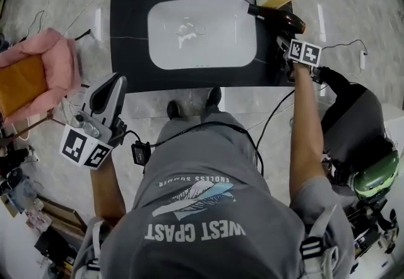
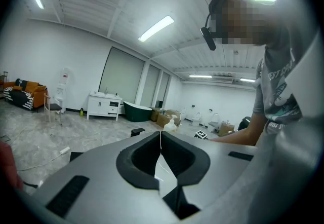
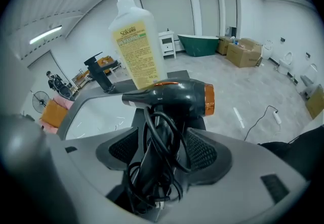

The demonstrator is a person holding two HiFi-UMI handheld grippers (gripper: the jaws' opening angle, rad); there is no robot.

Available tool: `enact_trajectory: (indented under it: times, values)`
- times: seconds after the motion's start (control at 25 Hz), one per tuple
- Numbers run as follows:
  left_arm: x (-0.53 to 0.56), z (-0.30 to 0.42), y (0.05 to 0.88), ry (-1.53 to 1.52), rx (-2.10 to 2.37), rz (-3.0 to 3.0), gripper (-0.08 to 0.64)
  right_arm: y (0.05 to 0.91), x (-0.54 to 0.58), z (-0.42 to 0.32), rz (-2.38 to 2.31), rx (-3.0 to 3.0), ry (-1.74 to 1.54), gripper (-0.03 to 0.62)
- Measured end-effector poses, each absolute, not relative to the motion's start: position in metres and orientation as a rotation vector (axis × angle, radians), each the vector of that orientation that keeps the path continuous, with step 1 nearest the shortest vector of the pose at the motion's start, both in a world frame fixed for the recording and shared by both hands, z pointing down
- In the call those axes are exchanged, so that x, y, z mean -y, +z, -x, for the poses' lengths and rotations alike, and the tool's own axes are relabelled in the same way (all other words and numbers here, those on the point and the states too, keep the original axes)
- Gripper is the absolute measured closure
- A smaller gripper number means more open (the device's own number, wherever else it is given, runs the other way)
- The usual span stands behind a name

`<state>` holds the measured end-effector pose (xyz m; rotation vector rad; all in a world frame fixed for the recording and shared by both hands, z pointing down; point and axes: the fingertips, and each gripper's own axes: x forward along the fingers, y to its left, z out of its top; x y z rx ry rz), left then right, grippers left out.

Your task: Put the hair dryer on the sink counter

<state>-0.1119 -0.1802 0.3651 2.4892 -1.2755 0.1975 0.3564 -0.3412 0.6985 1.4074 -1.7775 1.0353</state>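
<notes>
The hair dryer [image 3: 177, 97] lies on the counter [image 1: 129, 50] right of the sink [image 1: 208, 50], its cord-wrapped handle between the right gripper's [image 3: 164, 149] released jaws, hidden overhead by the marker cube [image 1: 304, 52]. The left gripper [image 2: 161, 148] is clenched, empty.

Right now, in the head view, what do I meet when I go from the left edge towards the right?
pink chair → left claw → white sink basin → hair dryer
</notes>
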Motion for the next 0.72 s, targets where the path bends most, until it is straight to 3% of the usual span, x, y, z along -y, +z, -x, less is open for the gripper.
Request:
enact_trajectory:
  times: [0.44, 0.72]
  values:
    - [0.156, 0.133, 0.342, 0.131, 1.269, -2.564, 0.540, 0.592, 0.326, -0.353, -1.601, 1.912, 0.901, 0.285]
    - [0.141, 0.158, 0.331, 0.078, 1.265, -2.618, 0.540, 0.444, 0.297, -0.295, -1.680, 2.314, 0.635, 0.510]
